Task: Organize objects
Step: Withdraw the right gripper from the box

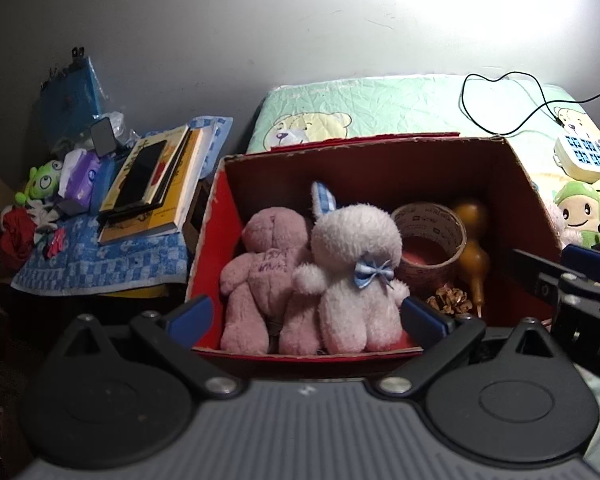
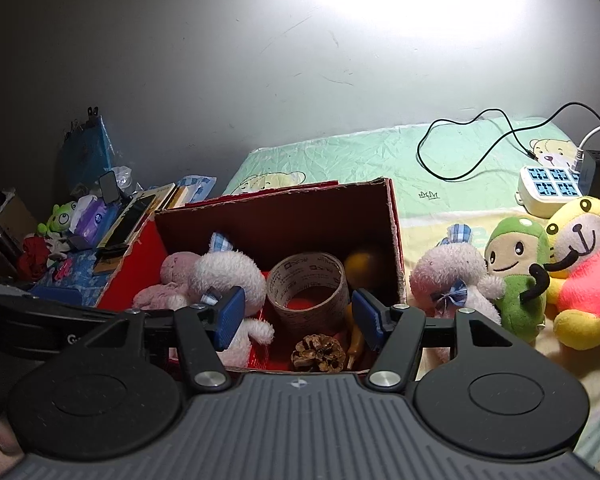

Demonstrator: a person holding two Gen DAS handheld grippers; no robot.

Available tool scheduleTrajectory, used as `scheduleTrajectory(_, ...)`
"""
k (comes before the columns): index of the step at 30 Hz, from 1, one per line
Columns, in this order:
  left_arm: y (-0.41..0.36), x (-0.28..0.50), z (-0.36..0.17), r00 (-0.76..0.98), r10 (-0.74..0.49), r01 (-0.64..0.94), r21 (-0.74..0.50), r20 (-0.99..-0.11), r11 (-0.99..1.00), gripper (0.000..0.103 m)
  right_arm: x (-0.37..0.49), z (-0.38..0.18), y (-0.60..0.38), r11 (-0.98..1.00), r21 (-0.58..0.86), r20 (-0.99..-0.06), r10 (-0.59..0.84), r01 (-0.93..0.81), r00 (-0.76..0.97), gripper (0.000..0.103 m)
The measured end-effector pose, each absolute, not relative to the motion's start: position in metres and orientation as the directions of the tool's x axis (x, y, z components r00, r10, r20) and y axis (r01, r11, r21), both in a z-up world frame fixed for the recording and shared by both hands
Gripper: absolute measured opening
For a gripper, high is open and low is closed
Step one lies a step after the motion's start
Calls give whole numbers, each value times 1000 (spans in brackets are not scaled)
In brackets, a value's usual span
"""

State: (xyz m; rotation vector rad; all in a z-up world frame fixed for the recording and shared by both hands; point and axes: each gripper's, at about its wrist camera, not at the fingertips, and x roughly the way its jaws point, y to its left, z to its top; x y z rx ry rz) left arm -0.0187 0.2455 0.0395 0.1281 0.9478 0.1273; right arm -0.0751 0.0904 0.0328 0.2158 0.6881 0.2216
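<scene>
The left gripper (image 1: 306,312) is hovering wide open and empty before the red box (image 1: 212,240), its fingers framing two plush toys (image 1: 312,276); the right gripper (image 2: 298,314), also spread empty, is hiding the gourd's (image 2: 358,344) lower part.

Right gripper (image 2: 298,316) open over red box (image 2: 276,216) — tape roll (image 2: 308,290) inside
</scene>
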Motion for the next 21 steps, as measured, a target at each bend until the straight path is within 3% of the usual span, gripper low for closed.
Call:
scheduleTrajectory(8, 256, -22, 46, 579, 122, -22, 134, -806, 991, 96, -85, 40, 95, 964, 241, -590, 235, -110, 773, 62)
scheduleTrajectory(21, 239, -37, 44, 535, 88, 16, 114, -841, 993, 94, -95, 41, 76, 972, 217, -657, 214, -91, 723, 62)
